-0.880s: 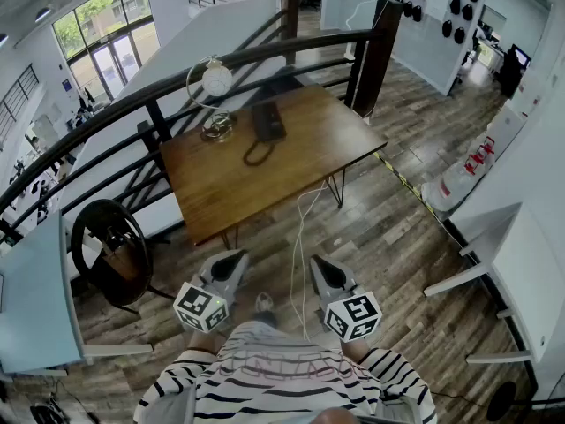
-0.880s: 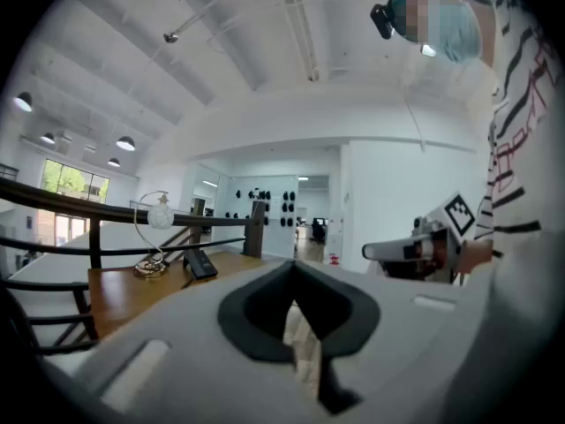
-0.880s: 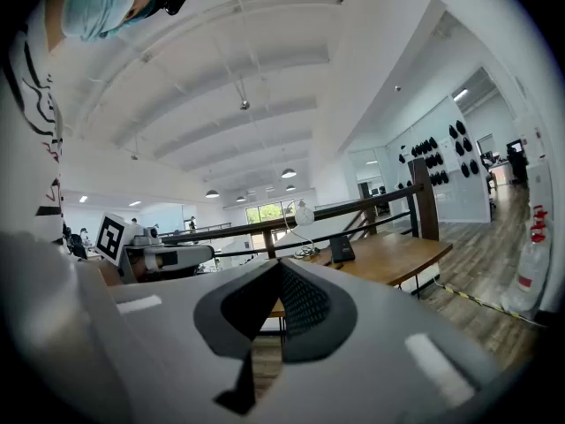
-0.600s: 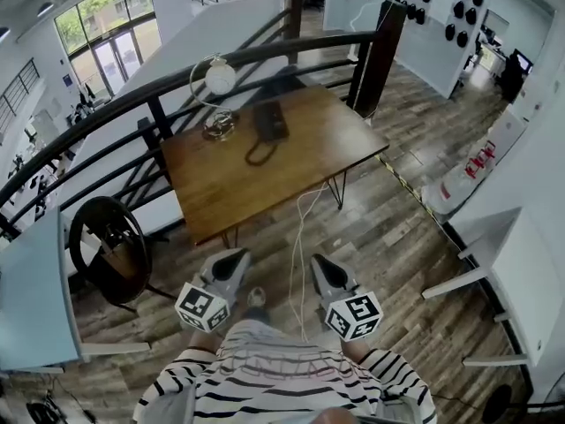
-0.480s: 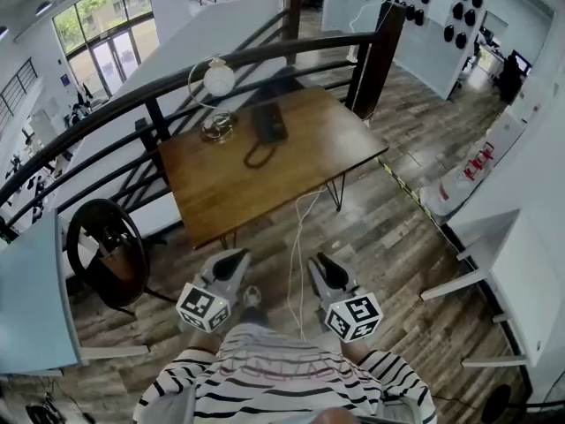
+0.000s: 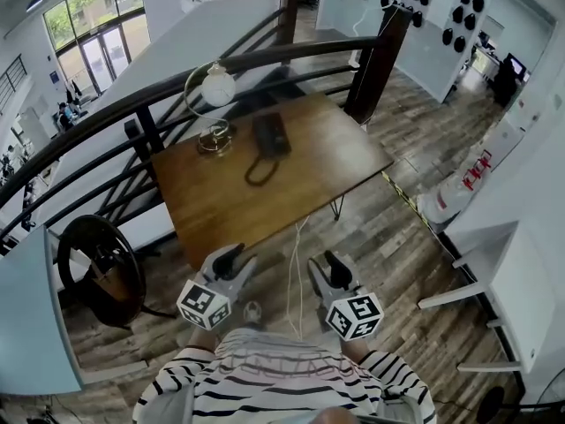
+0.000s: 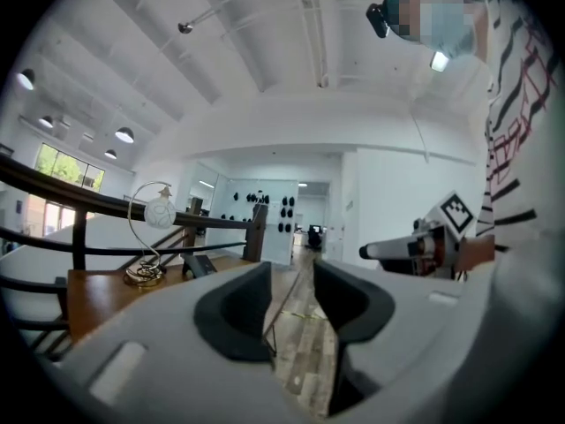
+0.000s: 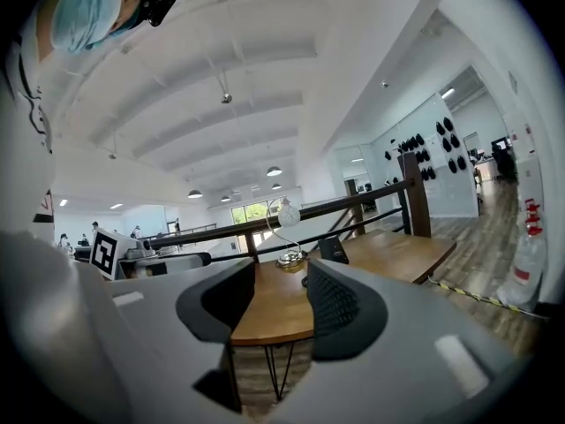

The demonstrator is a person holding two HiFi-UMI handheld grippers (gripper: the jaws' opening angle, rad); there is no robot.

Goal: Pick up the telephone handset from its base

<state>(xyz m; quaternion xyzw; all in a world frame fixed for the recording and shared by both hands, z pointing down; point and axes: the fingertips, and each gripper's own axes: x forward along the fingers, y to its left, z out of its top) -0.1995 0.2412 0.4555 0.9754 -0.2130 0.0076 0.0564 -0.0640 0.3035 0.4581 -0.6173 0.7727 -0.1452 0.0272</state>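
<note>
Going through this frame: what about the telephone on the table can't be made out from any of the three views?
- Head view: the telephone is too small to tell the handset from its base.
- Left gripper view: the telephone is only a small dark wedge far off, so no handset can be distinguished.
- Right gripper view: the telephone is partly behind one jaw, which hides its lower edge and cord.

Telephone (image 6: 271, 136) on table (image 6: 291, 193), toward far edge; lamp (image 6: 217, 87) just left of it; railing (image 6: 375, 64) behind table.

Smooth wooden table (image 6: 305, 179), dark plastic telephone (image 6: 271, 135), worn plank floor (image 6: 397, 246)
</note>
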